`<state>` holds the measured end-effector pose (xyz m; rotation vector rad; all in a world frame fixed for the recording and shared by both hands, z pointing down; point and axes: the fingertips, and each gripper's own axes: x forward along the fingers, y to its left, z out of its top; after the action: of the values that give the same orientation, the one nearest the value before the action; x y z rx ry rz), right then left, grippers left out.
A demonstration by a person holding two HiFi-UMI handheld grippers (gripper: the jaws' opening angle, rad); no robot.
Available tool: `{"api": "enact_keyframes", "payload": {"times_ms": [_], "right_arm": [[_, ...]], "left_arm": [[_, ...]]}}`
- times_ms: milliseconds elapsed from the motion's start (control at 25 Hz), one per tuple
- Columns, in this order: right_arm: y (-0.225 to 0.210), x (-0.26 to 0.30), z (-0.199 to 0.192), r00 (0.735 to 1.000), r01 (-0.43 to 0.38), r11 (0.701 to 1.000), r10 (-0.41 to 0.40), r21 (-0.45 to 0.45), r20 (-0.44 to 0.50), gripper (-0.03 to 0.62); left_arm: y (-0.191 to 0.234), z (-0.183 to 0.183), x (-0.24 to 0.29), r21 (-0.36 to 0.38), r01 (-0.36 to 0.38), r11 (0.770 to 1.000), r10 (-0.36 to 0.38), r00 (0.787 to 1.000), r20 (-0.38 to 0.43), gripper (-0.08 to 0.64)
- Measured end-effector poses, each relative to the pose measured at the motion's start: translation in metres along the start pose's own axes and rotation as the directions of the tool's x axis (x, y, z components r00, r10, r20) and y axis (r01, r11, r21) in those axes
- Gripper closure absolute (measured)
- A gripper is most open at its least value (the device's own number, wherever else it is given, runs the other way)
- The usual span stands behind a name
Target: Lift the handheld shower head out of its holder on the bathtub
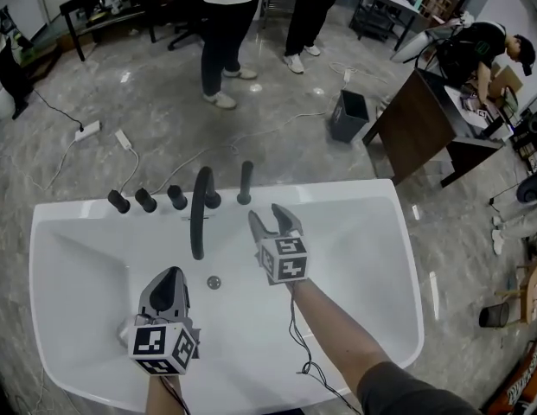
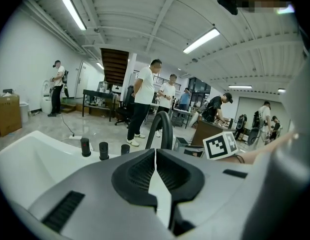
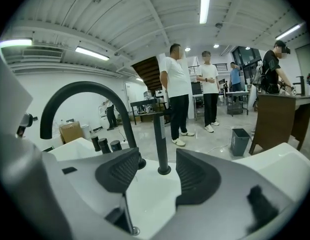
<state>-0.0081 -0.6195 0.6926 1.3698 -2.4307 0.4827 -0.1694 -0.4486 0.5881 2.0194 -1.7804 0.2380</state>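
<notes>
The handheld shower head is a slim black rod that stands upright in its holder on the white bathtub's far rim, right of the curved black spout. My right gripper hovers over the tub just short of it, open with nothing between the jaws. In the right gripper view the shower head rises beyond the gap of the right gripper. My left gripper hangs lower over the tub, nearer me, shut and empty. In the left gripper view the left gripper has its pads meeting.
Three black knobs stand on the rim left of the spout. A drain sits in the tub floor. Beyond the tub, people stand on the grey floor, with a dark bin, a dark desk and a power strip with cables.
</notes>
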Motion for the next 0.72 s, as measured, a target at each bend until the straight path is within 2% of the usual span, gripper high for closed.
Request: {"api": "enact_keyframes", "payload": {"times_ms": [240, 360, 480, 720], "right_arm": [[0.001, 0.031, 0.007, 1.0, 0.007, 1.0, -0.007, -0.016, 0.027, 0.367], [-0.001, 0.047, 0.001, 1.0, 0.016, 1.0, -0.015, -0.025, 0.023, 0.328], [-0.002, 0.062, -0.003, 1.0, 0.027, 0.999, -0.026, -0.031, 0.013, 0.322], [-0.016, 0.089, -0.01, 0.994, 0.104, 0.993, -0.103, -0.059, 0.026, 0.324]], "left_arm": [[0.007, -0.003, 0.012, 0.004, -0.012, 1.0, 0.012, 1.0, 0.001, 0.541], [0.011, -0.003, 0.016, 0.008, -0.014, 1.0, 0.014, 1.0, 0.005, 0.541], [0.016, -0.004, 0.021, 0.007, -0.014, 1.0, 0.013, 1.0, 0.012, 0.541], [0.027, -0.01, 0.03, 0.018, -0.014, 1.0, 0.014, 1.0, 0.007, 0.541]]}}
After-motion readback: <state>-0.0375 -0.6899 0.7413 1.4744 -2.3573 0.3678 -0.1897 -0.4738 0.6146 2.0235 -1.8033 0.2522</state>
